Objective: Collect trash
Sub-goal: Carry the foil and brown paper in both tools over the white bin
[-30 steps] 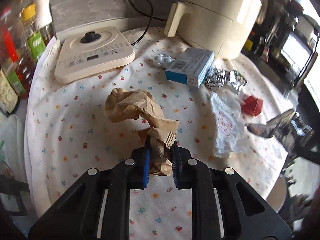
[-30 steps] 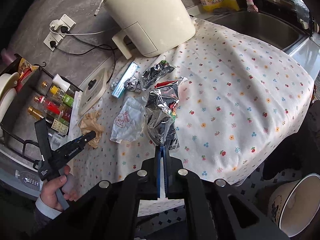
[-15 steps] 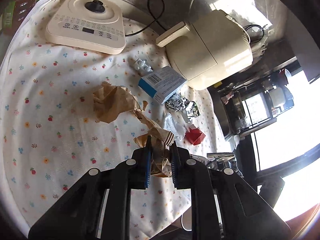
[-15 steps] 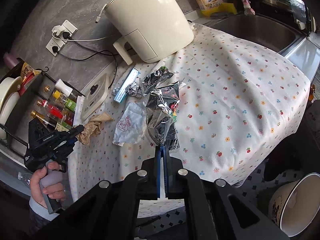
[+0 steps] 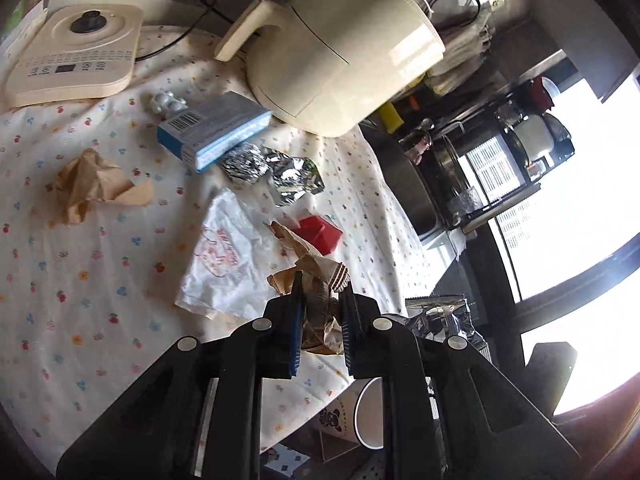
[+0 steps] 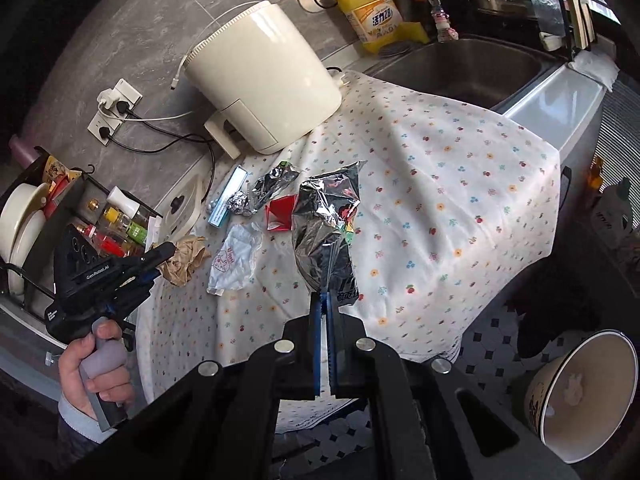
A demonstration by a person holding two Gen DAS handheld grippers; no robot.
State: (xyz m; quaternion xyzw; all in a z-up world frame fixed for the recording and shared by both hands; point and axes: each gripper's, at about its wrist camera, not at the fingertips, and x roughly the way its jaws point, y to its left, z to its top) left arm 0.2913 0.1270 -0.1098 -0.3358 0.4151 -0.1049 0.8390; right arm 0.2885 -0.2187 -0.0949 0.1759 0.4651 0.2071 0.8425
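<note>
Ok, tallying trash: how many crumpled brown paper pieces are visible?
2. A loose wad lies on the cloth beside the white bag; a held wad is clamped in the left gripper. Others may hide under wrappers.

The crumpled brown paper clamped in the left gripper was torn in two: one wad was left on the cloth at the far left, while the held piece was carried right, over the white wrapper and red carton.

2 brown paper wads, 3 foil wrappers, 1 blue box, 1 paper cup
</note>
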